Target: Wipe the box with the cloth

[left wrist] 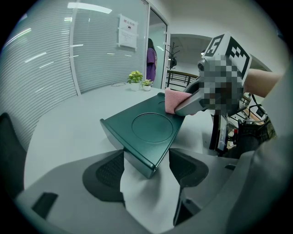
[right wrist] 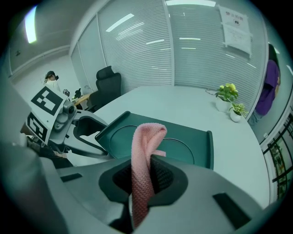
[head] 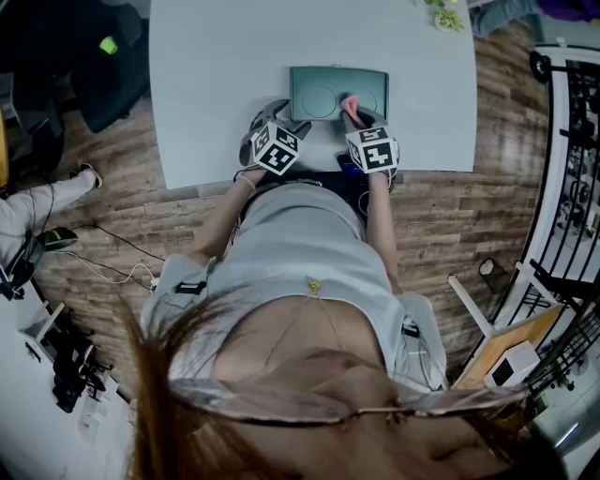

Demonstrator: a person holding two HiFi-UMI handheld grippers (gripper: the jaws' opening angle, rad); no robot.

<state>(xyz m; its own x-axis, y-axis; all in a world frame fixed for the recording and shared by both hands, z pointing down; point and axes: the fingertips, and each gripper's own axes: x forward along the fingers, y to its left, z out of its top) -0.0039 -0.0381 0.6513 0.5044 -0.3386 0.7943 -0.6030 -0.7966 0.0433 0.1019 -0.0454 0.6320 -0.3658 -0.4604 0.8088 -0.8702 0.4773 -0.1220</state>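
A dark green box (head: 337,93) lies flat on the white table (head: 216,66) near its front edge; two round recesses show in its top. My left gripper (left wrist: 146,171) is open, and the box's near left corner (left wrist: 145,161) sits between its jaws, with a gap on the right side. My right gripper (right wrist: 145,176) is shut on a pink cloth (right wrist: 144,151), which stands up in a fold over the box (right wrist: 187,141). In the head view the pink cloth (head: 352,106) rests on the box's right part, just beyond my right gripper (head: 357,119).
Small potted plants (head: 448,16) stand at the table's far right edge. A black office chair (head: 103,56) is off the table's left side. A dark railing (head: 572,159) runs along the right. Cables lie on the wooden floor (head: 112,253).
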